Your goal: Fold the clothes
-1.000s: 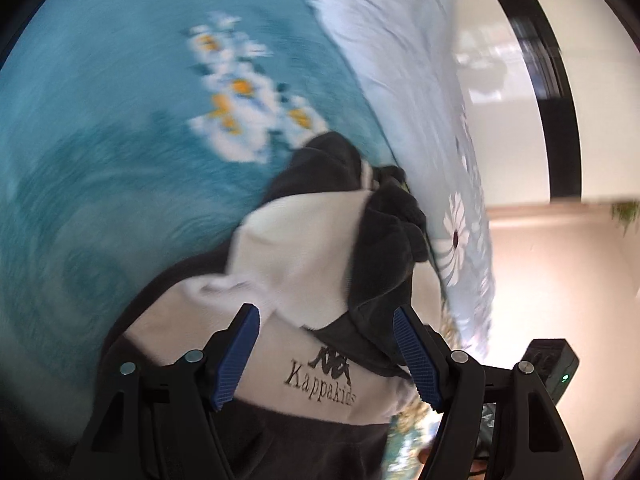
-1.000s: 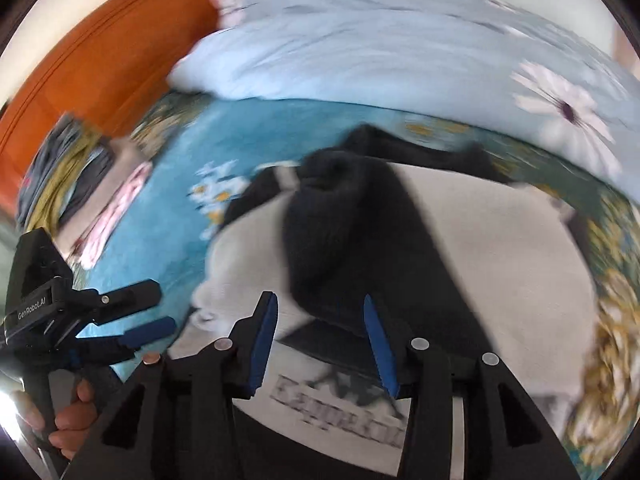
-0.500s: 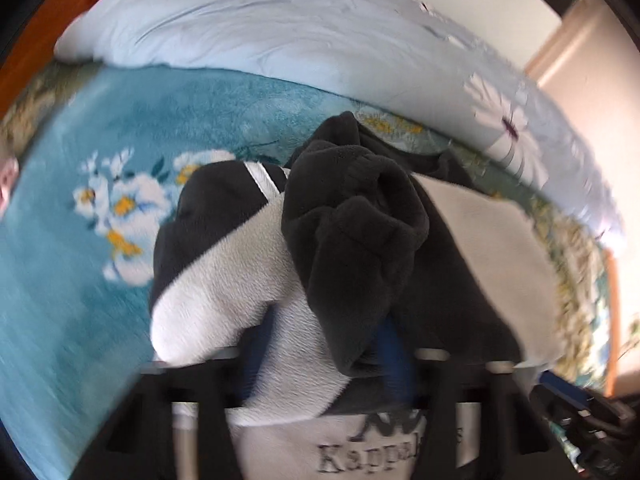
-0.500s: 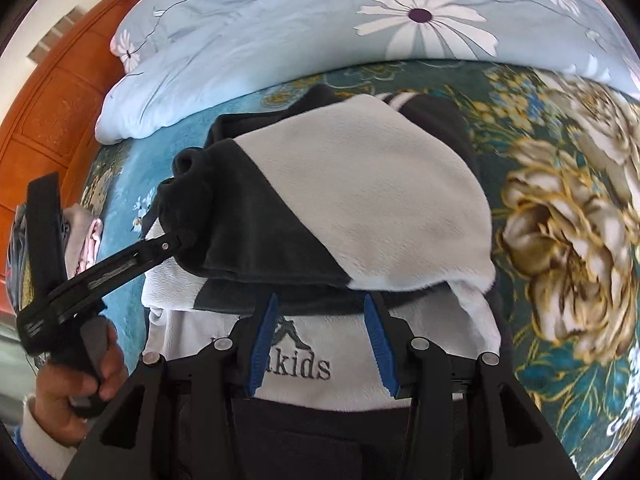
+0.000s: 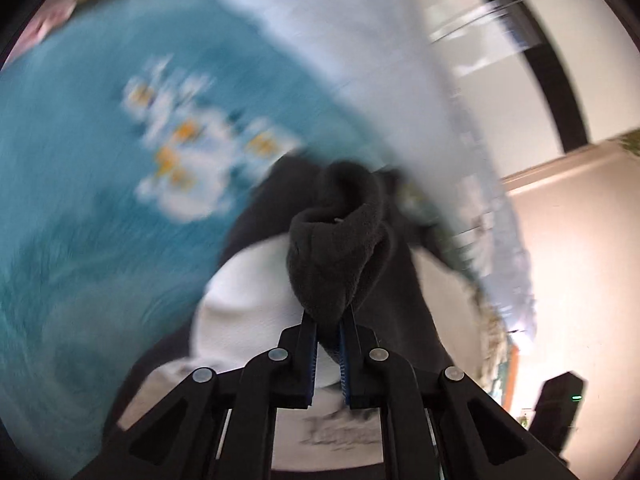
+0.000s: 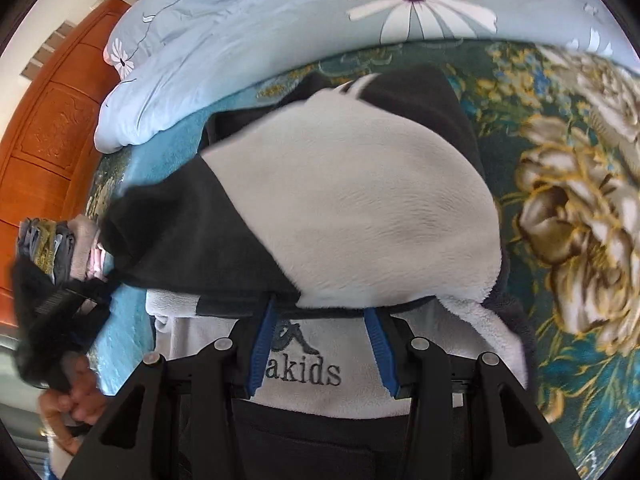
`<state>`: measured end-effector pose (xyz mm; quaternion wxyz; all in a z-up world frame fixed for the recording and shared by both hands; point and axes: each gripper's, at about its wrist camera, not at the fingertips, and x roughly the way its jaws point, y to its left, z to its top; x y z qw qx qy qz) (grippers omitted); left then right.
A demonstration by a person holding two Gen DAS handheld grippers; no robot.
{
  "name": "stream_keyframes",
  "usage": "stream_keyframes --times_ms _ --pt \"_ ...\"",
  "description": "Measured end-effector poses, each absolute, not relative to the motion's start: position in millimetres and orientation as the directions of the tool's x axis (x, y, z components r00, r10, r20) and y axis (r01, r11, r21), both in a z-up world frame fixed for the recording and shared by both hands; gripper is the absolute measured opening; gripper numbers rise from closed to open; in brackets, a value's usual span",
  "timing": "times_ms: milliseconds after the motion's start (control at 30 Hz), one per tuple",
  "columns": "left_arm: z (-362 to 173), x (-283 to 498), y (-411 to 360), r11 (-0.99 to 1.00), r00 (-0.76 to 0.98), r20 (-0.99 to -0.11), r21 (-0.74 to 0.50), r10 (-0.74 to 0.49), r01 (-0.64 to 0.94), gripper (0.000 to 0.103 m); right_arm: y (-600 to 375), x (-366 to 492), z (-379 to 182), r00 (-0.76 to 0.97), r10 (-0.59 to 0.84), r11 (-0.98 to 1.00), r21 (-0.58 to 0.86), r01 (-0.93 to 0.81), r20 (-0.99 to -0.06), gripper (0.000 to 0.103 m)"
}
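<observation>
My left gripper [image 5: 328,342] clamps the dark sleeve cuff [image 5: 336,240], which runs toward twelve o'clock. My right gripper [image 6: 320,354] hovers unclenched over the sweater [image 6: 360,208], its sleeve trailing off toward nine.

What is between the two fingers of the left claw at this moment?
A dark cuff of the black-and-white fleece top is pinched between the fingers of the left claw; the left wrist view shows it.

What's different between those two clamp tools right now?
The left gripper has its jaws pinched shut on the dark sleeve; the right gripper has its jaws spread wide, holding nothing. The left view is motion-blurred, the right sharp. Both are black with blue pads and point at the same fleece top.
</observation>
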<state>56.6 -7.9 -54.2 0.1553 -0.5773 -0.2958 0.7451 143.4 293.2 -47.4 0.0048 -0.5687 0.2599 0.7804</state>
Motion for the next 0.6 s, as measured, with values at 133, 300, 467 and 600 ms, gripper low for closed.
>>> stream_keyframes --times_ms 133,300,467,600 --pt "-69.2 64.4 -13.4 -0.755 -0.254 -0.765 -0.636 0.591 0.159 0.014 289.8 143.2 -50.2 -0.34 -0.291 -0.869 0.396 -0.297 -0.894 0.046" --pt "-59.4 65.5 -21.6 -0.777 -0.244 -0.782 -0.614 0.574 0.141 0.025 304.5 142.8 -43.6 -0.359 -0.263 -0.876 0.377 -0.3 -0.895 0.046" --pt "-29.1 70.1 -22.5 -0.833 -0.304 -0.812 -0.546 0.499 0.09 0.06 333.7 142.2 -41.2 -0.378 -0.228 -0.865 0.365 -0.345 -0.897 0.046" --pt "-7.5 60.2 -13.8 -0.842 -0.329 -0.799 -0.539 0.504 0.018 0.073 344.2 139.5 -37.9 -0.398 -0.238 -0.852 0.387 -0.353 -0.886 0.046"
